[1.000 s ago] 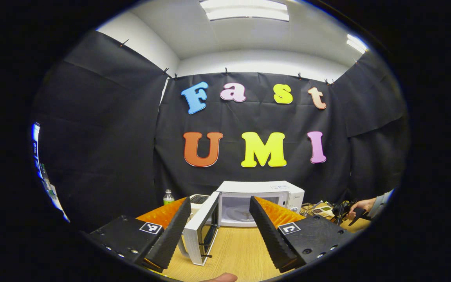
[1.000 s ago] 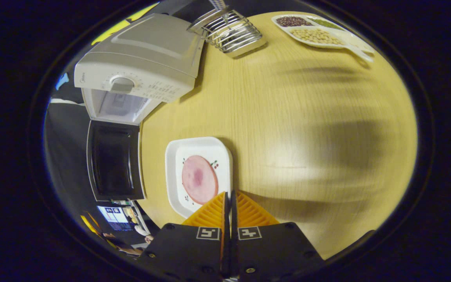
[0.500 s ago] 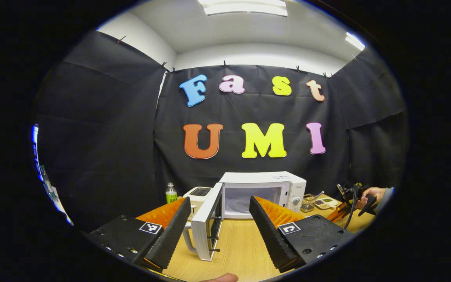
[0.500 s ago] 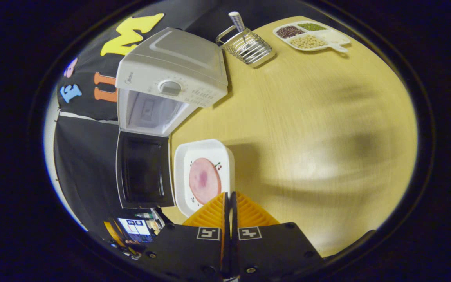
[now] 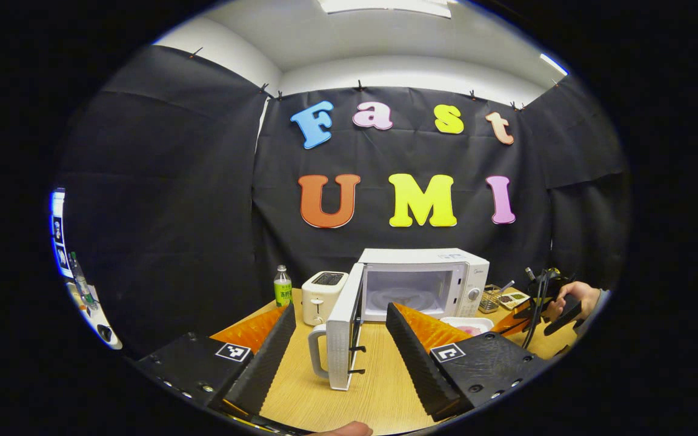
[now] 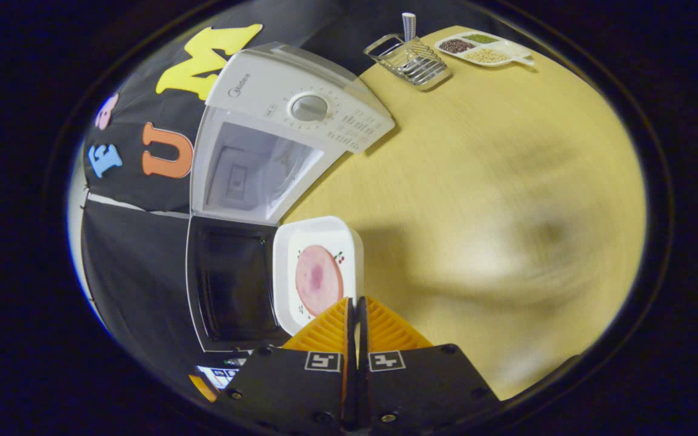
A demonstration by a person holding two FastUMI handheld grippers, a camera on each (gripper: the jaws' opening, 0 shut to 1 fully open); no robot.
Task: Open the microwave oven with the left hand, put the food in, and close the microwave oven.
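the microwave (image 5: 425, 281) stands on the wooden surface (image 5: 379, 387) with its door (image 5: 344, 330) swung wide, and its cavity holds just a glass turntable. just in front of the microwave's open mouth, a white square plate (image 6: 315, 275) carries one round pink slice of food (image 6: 319, 280); the right tool (image 6: 356, 312) is clenched on the plate's near rim, both fingers pressed together over the edge. in the left gripper view that plate (image 5: 466, 325) shows low beside the microwave's right side, partly hidden behind a finger of the left tool (image 5: 340, 324), which hangs released, jaws wide apart, in front of the door and touching nothing. a hand (image 5: 570, 298) holds the right tool off to the microwave's right. behind the microwave's right side sit a wire basket (image 6: 411, 56) with a striped stick standing in it and a divided tray (image 6: 483, 49) holding dark beans, green beans and pale beans in separate sections. left of the microwave stand a white toaster (image 5: 320, 295) and a green bottle (image 5: 282, 287). the surface right of the plate is blurred
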